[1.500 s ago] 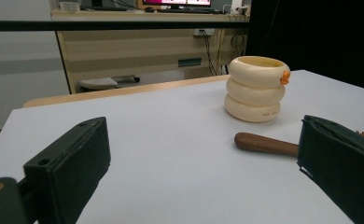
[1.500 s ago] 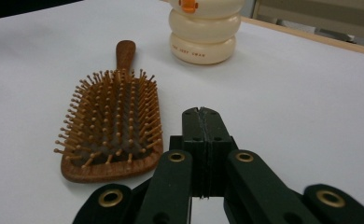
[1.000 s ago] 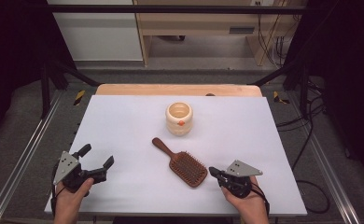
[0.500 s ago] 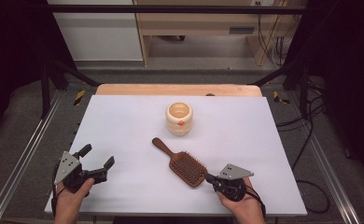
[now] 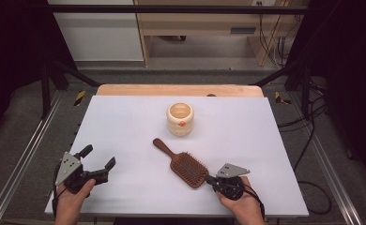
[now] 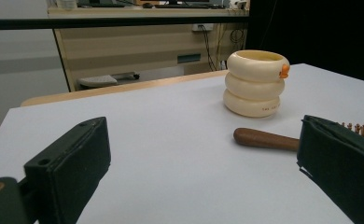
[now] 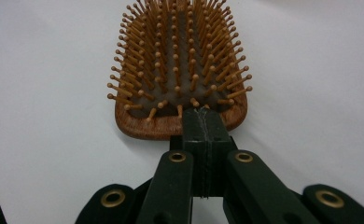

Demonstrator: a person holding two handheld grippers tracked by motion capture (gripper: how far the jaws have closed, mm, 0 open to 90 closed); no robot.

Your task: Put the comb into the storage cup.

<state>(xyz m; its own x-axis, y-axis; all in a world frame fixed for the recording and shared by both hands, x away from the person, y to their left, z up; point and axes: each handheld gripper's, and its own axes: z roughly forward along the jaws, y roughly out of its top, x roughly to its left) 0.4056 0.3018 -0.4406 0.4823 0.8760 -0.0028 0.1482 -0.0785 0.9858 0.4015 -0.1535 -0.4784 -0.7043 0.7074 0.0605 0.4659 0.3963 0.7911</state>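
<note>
my right hand-held gripper is pressed together, tips at the brush's near end. brush lies mid-desk, near of the cup. my left hand-held gripper sits spread, near left.

Desk is lit bright and even from overhead, with soft faint shadows, and both sides fall off into near black. Whole high view is a bit soft. Up close the hairbrush bristles stay sharp; the left claw blurs.
</note>
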